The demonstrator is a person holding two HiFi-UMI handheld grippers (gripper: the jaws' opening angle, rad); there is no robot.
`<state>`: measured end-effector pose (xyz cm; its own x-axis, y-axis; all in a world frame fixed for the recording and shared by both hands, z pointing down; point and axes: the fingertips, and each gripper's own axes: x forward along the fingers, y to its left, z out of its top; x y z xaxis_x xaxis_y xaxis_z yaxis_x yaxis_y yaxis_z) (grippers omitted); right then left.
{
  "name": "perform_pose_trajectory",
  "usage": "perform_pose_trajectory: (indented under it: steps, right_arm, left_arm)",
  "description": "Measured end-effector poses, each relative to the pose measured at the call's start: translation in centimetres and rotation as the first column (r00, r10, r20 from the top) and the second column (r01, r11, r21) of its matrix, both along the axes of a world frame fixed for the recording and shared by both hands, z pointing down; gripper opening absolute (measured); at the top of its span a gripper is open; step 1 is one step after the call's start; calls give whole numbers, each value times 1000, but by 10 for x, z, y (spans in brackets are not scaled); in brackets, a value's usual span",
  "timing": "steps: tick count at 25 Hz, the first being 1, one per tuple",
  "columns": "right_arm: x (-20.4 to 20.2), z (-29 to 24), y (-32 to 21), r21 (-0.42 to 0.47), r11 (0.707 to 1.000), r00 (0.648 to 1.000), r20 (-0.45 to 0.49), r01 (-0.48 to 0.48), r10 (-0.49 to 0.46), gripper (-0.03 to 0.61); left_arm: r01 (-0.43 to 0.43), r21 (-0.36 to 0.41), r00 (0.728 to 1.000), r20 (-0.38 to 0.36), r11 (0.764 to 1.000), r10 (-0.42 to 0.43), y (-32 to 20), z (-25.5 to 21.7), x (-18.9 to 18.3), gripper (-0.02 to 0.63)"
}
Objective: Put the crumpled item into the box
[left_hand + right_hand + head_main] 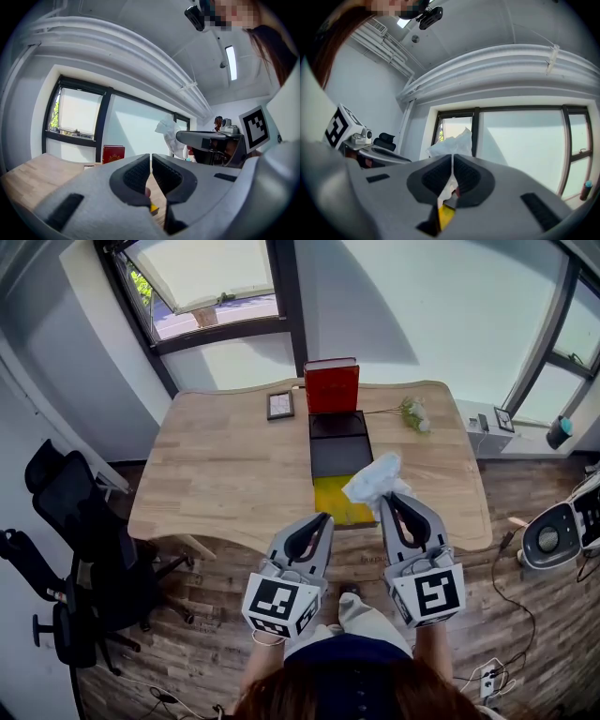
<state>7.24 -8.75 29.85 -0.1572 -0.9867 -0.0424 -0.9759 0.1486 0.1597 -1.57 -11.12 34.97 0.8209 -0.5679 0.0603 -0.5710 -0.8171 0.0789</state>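
Both grippers point forward over the near edge of the pale wooden worktop (225, 465). The right gripper (392, 501) pinches the crumpled white tissue (375, 479) in its fingers (438, 176), held over the yellow near end of the long black box (339, 457). The left gripper (323, 518) has its ribbed fingers (136, 176) pressed together on nothing.

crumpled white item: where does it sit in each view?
Head view: crumpled item at centre, at the right gripper tip, over the box.
Left gripper view: right of centre.
Right gripper view: centre, clamped between the jaws.
Shared landmark: dark window post.
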Motion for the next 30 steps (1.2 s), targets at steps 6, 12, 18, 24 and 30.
perform_pose_trajectory:
  steps: [6, 12, 18, 24, 30]
  right_arm:
    - [13, 2, -20, -7, 1000, 1000, -5, 14, -14, 31]
    - [25, 5, -41, -20, 999, 1000, -9, 29, -30, 32]
    - [31, 10, -62, -36, 998, 999, -17, 51, -51, 31]
    - [30, 23, -77, -74, 995, 994, -86, 64, -70, 31]
    - [32, 36, -93, -106, 991, 989, -120, 77, -90, 31]
  left_arm:
    - [0, -1, 1000, 3, 1000, 0, -18, 1, 17, 35]
    - [3, -3, 1000, 7, 1000, -3, -36, 1, 32, 35]
    - [13, -6, 1000, 12, 1000, -13, -54, 2, 40, 35]
    - [31, -8, 999, 22, 999, -31, -64, 8, 42, 35]
    - [54, -26, 998, 20, 998, -54, -75, 12, 43, 35]
